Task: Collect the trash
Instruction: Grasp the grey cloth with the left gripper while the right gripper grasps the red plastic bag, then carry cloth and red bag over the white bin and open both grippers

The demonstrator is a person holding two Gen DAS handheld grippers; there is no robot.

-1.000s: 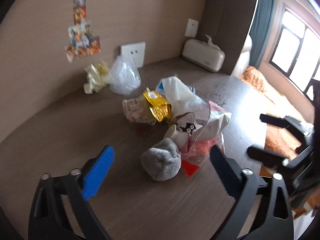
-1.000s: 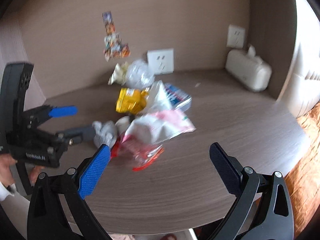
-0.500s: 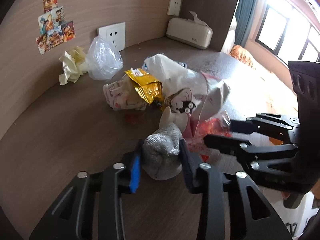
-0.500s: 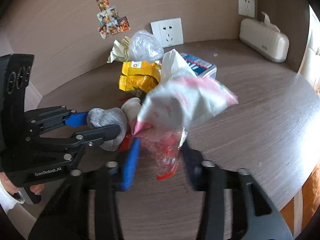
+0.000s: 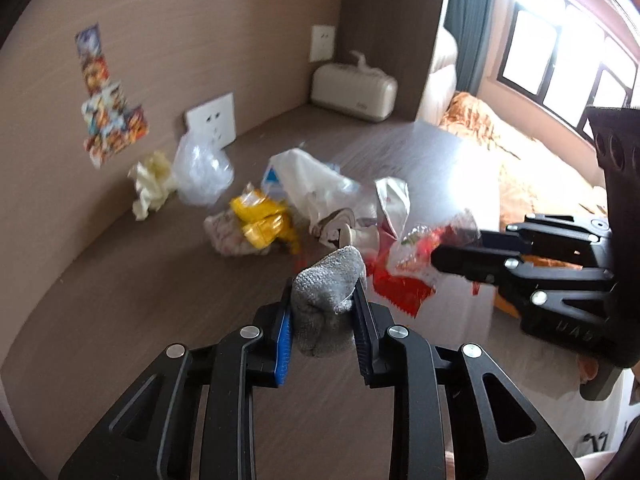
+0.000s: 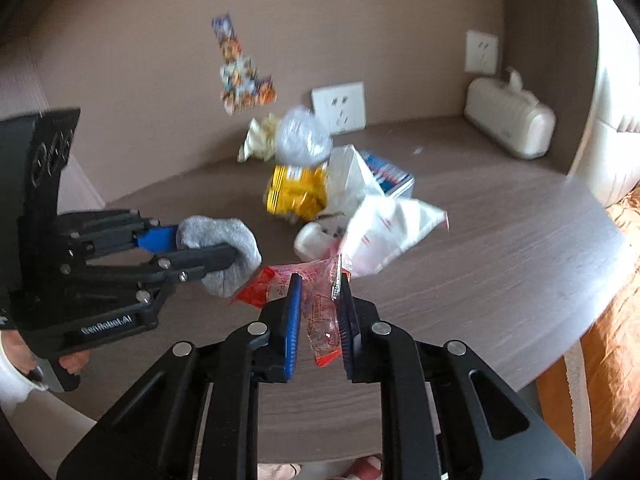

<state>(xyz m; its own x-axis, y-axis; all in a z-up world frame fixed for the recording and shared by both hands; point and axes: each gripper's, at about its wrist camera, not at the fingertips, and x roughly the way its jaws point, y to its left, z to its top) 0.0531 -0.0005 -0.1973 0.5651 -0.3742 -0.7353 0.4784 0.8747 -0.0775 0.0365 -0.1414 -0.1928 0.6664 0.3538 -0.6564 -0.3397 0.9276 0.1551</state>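
My left gripper (image 5: 322,300) is shut on a grey crumpled cloth wad (image 5: 328,280), held above the brown table; it also shows in the right wrist view (image 6: 224,248). My right gripper (image 6: 318,300) is shut on a red and clear plastic wrapper (image 6: 320,312), with a white plastic bag (image 6: 388,228) hanging from it; the wrapper also shows in the left wrist view (image 5: 408,264). A yellow foil wrapper (image 6: 296,192), a white bag (image 5: 312,184), a clear plastic bag (image 5: 202,168) and a yellow paper wad (image 5: 150,186) lie on the table.
A cream tissue box (image 6: 510,124) stands at the table's back right corner. Wall sockets (image 6: 339,107) and stickers (image 6: 244,76) are on the back wall. A blue and white box (image 6: 390,178) lies behind the pile. An orange bed cover (image 5: 520,168) lies past the table's right edge.
Both grippers closed from wide open, the left on the grey cloth wad and the right on the red wrapper. Both have lifted their items off the table and drawn back.
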